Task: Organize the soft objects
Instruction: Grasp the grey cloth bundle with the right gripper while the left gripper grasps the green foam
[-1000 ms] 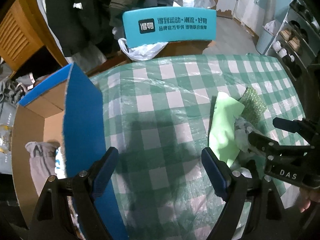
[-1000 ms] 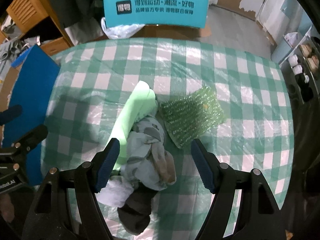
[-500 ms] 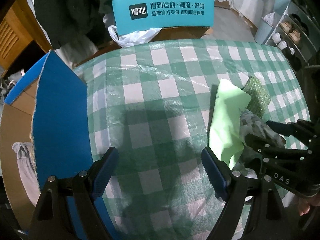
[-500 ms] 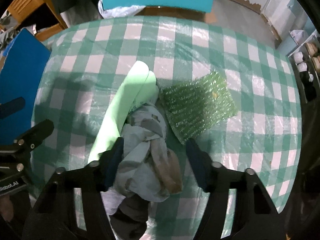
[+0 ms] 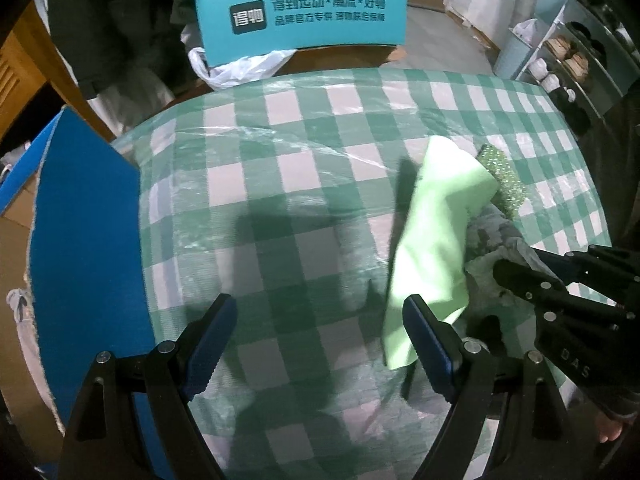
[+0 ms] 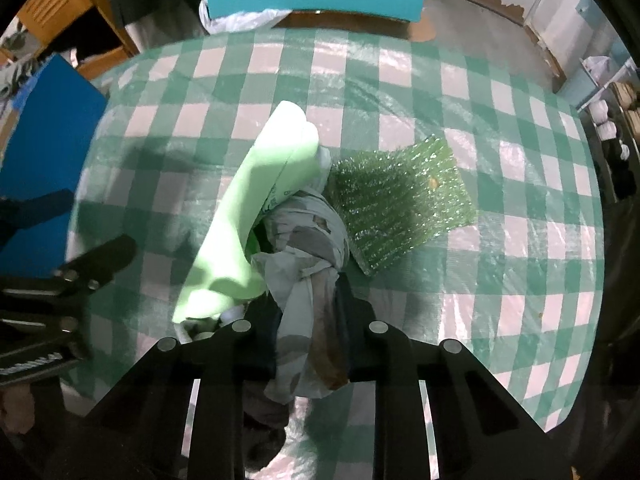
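Clamping down on the grey patterned cloth bundle [image 6: 308,248], the right gripper [image 6: 308,328] has its two fingers drawn close together, the jaws having just been closing, and the bunched fabric is pinched between the pads with a fold spilling out below them. Bundle sits on the green-and-white checked tablecloth [image 6: 500,184], right at the fingertips and reaching a bit ahead of them. Just left of the right fingers lies a pale green foam sheet [image 6: 256,208], loosely rolled, touching the cloth and partly lifted along its near edge. Ahead and right of the fingers, a green bubble-wrap piece [image 6: 400,208] lies flat, touching the bundle's far side. The left gripper [image 5: 320,344] hangs over bare tablecloth with its blue-padded fingers [image 5: 210,340] wide apart, nothing between them, nothing touched. Its right finger sits in front of the near corner of the foam sheet in the left wrist view, contact cannot be told. Left of the left fingers stands a blue cardboard flap [image 5: 84,240] of an open box, with a grey garment [image 5: 20,320] partly seen inside at the far left edge. Well ahead of both grippers, past the table's far edge, a teal chair back [image 5: 300,12] with printed text and a white plastic bag [image 5: 240,68] below it.
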The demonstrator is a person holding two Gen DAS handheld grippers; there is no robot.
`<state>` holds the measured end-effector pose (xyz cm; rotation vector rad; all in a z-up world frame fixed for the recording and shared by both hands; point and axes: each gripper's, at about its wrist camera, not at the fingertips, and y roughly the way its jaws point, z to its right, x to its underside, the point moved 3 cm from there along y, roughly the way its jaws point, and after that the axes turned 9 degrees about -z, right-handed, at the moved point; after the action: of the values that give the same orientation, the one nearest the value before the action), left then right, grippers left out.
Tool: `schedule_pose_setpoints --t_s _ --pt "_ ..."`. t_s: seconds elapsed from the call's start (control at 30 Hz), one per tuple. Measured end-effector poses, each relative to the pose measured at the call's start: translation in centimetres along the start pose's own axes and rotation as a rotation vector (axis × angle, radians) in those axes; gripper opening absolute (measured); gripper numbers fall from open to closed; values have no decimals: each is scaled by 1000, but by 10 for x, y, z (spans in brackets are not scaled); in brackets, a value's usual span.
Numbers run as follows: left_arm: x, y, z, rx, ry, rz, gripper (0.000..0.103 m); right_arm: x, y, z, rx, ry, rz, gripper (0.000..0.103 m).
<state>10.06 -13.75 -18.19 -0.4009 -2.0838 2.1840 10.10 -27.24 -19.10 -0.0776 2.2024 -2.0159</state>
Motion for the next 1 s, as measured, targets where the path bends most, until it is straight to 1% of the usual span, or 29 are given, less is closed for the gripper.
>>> schedule_pose_setpoints --t_s 0.17,0.3,0.43,0.9,1.0 --pt "-2 2 13 20 18 -1 86 3 -14 7 -35 20 38 20" --pt "-5 7 22 8 35 -9 86 8 -22 16 -42 42 54 20" --pt "-9 15 31 23 34 -26 86 14 -29 31 -47 83 62 20" --pt "-25 50 57 81 32 -108 86 21 -26 55 -68 143 64 20" --pt "-26 59 60 69 38 -127 86 21 -24 56 -70 144 63 20"
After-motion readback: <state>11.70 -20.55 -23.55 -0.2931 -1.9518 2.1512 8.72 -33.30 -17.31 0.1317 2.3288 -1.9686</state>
